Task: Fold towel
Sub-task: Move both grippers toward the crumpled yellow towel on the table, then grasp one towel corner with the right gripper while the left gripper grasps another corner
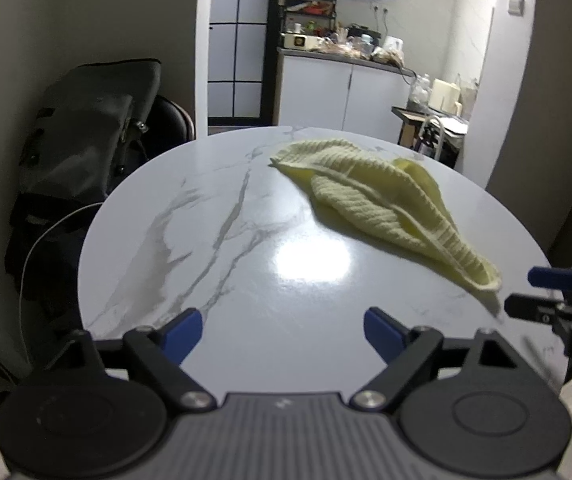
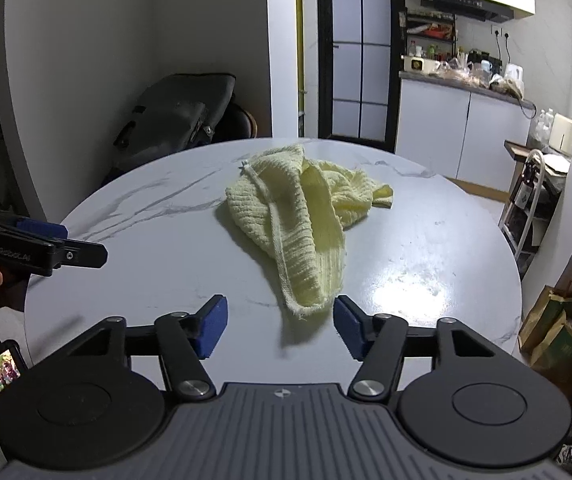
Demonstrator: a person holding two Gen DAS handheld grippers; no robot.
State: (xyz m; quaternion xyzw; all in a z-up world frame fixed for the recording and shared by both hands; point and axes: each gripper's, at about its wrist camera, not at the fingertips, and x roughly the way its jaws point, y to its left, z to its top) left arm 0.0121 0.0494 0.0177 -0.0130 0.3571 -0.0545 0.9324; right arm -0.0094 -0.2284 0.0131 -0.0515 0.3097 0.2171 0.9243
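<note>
My right tongs (image 2: 280,326) and left tongs (image 1: 282,334) gape empty; the towel (image 2: 298,224) lies crumpled on the table (image 2: 166,264), so I'd pinch its near corner first.

One towel (image 2: 298,220), one round table (image 2: 426,248), two grippers: left gripper (image 1: 282,334), right gripper (image 2: 280,326), one dark bag (image 1: 86,132).

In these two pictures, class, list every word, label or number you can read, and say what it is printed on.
"GenRobot.AI": white lettering, slightly blurred, on the side of the left gripper, right wrist view.
Range hood: a small white mark on its front, too small to read.
Phone screen: a picture only, no legible text.
Nothing is readable on the towel or table.
</note>
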